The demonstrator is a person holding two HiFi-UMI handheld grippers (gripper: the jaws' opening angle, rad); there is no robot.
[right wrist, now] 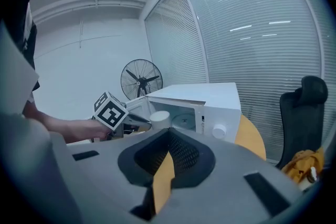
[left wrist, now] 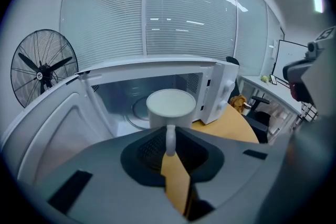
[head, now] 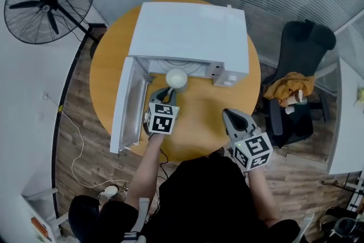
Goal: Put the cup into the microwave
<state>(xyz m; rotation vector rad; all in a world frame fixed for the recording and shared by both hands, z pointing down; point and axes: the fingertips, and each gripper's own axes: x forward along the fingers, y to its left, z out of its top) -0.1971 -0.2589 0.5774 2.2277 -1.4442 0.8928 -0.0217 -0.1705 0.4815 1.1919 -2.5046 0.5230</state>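
A white cup [head: 177,78] hangs in front of the open microwave [head: 193,31], just outside its cavity mouth. My left gripper [head: 169,90] is shut on the cup's handle; in the left gripper view the cup [left wrist: 170,105] stands upright past the jaws [left wrist: 170,147], with the glass turntable [left wrist: 137,110] behind it. The microwave door [head: 126,105] is swung out to the left. My right gripper [head: 232,115] hovers over the table's near right part, shut and empty. In its own view [right wrist: 169,144] the cup [right wrist: 160,119] and the microwave [right wrist: 210,97] show ahead.
The microwave stands on a round wooden table [head: 199,116]. A black floor fan [head: 50,0] stands at the far left. A black office chair [head: 301,65] with an orange cloth is at the right, beside a white desk [head: 347,122].
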